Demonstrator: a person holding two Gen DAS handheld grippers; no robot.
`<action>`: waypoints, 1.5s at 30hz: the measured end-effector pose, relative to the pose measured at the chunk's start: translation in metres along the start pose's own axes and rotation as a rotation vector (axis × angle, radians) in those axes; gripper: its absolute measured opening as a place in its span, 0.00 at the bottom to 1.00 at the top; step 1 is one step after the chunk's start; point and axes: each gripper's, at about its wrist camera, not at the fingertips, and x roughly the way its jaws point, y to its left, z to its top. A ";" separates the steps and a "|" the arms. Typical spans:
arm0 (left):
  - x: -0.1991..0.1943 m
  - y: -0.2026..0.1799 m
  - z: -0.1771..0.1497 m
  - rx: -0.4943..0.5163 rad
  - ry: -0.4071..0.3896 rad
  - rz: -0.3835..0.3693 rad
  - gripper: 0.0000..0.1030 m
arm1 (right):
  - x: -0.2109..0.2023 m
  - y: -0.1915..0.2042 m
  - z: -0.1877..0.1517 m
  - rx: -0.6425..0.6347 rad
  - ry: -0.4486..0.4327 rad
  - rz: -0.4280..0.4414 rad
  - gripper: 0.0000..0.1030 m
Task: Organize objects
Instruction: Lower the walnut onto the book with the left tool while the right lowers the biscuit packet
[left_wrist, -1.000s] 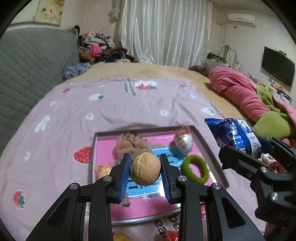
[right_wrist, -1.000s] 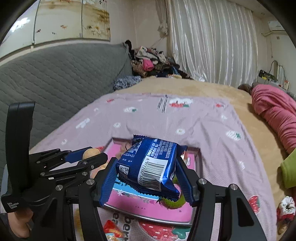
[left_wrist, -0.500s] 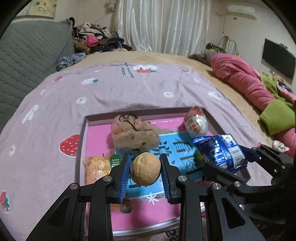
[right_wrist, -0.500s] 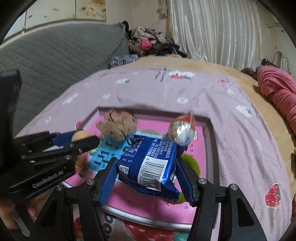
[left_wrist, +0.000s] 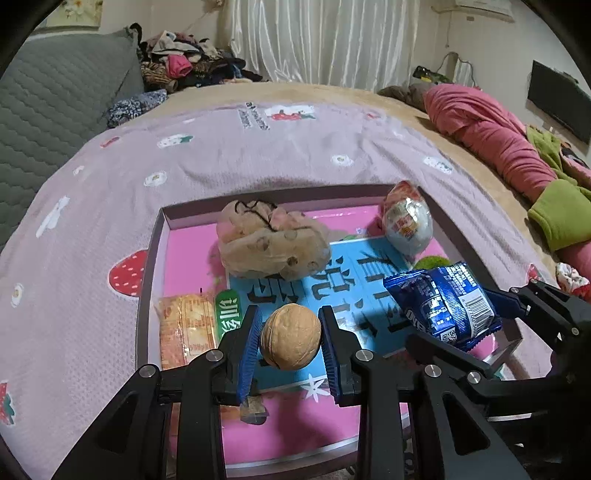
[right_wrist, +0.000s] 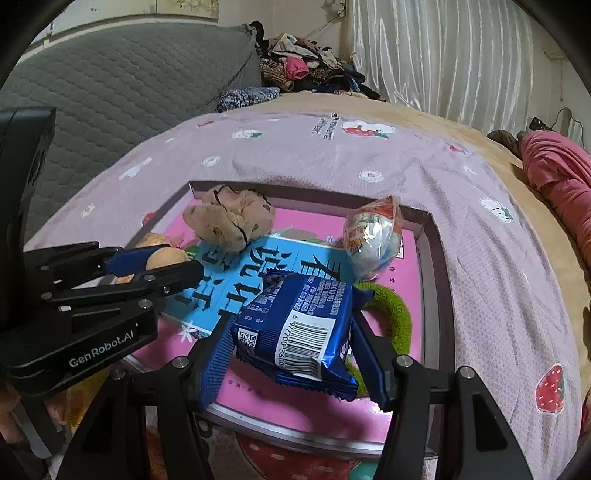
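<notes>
Both over the pink tray (left_wrist: 192, 236): left gripper (left_wrist: 290, 338) clamped on a walnut (left_wrist: 290, 336) at lower centre, right gripper (right_wrist: 291, 349) clamped on a blue snack packet (right_wrist: 295, 328).

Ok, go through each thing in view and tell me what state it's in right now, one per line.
Left gripper: shut on walnut, above tray.
Right gripper: shut on blue snack packet, above tray.
Wrapped egg: lying in tray.
Green hair tie: flat in tray.
Orange packet: flat in tray.
</notes>
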 end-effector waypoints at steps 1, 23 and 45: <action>0.002 0.001 0.000 0.000 0.005 -0.001 0.31 | 0.002 0.000 -0.001 -0.001 0.006 0.000 0.60; 0.019 0.004 -0.006 0.006 0.064 0.020 0.40 | 0.020 0.003 -0.007 -0.023 0.064 -0.023 0.62; 0.018 -0.003 -0.008 0.045 0.096 0.012 0.59 | 0.022 0.005 -0.011 -0.066 0.105 -0.064 0.70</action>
